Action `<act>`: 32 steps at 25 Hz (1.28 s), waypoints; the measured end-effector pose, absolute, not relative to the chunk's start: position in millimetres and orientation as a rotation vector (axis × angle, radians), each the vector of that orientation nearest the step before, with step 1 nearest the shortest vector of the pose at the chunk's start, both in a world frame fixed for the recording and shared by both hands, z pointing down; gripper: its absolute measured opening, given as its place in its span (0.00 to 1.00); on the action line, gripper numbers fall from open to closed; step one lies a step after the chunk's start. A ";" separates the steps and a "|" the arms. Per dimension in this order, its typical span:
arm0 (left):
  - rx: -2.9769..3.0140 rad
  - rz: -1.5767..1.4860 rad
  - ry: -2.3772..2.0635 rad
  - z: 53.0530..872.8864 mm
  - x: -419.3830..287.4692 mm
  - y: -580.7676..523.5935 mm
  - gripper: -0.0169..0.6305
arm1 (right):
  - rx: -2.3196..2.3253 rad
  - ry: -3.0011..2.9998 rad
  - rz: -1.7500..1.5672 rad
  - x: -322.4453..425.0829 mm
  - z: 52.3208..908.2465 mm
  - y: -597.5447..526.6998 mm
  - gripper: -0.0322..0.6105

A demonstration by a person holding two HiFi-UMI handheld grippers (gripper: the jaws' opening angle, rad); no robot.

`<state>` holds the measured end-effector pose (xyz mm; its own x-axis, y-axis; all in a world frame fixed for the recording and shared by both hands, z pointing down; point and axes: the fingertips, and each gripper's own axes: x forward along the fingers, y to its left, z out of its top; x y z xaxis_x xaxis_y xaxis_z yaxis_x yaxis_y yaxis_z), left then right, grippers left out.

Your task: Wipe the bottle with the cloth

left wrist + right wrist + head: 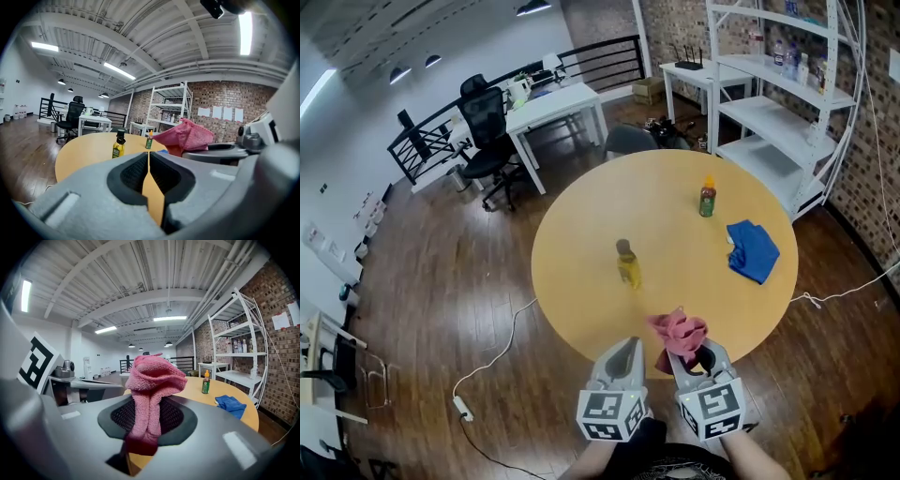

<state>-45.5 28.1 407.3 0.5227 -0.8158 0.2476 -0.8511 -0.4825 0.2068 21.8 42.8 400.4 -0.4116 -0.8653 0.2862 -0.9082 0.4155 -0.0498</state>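
- Where the right gripper (146, 420) sits at the 6 o'clock edge of the table, its jaws are clamped on a pink terry cloth (152, 378), which bunches upright above the pads.
- Left gripper (149, 173): jaws pressed together with nothing between them; just beside the right gripper, at its 9 o'clock.
- Round wooden table (581, 234): both grippers are at its near rim.
- Yellow bottle with dark cap (628, 265): upright near the table's middle, at 12 o'clock from the left gripper, well apart from both grippers; nothing touches it.
- Green bottle with orange cap (707, 198): upright, farther off at 1 o'clock. Which bottle the task means cannot be told; the yellow bottle is the nearer.
- Blue cloth (753, 249): crumpled at 2 o'clock, near the right rim, unused.
- Step in hand, as judged: cloth secured, approach to the bottle; wiping not begun.
- Next move calls for: left jaws parting to steady the bottle by its body, and the pink terry cloth brought against its side. A light bottle may tip if wiped unheld.
- Obstructions: only bare tabletop between the grippers and the yellow bottle.
- Surroundings: white shelf rack (778, 103) at 1 o'clock beyond the table; white desk (553, 108) and black office chairs (487, 141) at 11 o'clock; white cable (492, 361) on the wood floor at 8 o'clock.
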 end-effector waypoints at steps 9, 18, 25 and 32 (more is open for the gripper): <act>2.558 0.207 -1.285 411.9 -78.3 -58.3 0.04 | 1.631 -2.395 0.257 -5.9 391.4 -44.8 0.21; 2.623 0.291 -1.209 428.2 -78.3 -132.2 0.15 | 1.656 -2.348 0.254 -5.2 401.4 -95.3 0.21; 2.620 0.396 -1.209 452.3 -60.3 -179.6 0.23 | 1.629 -2.363 0.303 14.5 417.5 -132.0 0.21; 2.710 0.410 -1.083 450.9 -48.2 -209.1 0.27 | 1.502 -2.417 0.343 9.2 436.0 -172.3 0.21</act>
<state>-48.2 -209.1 450.9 0.6942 -0.6425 0.3245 -0.6964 -0.7136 0.0769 9.2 -172.3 436.0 -0.4234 -0.8345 0.3526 -0.8997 0.4329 -0.0556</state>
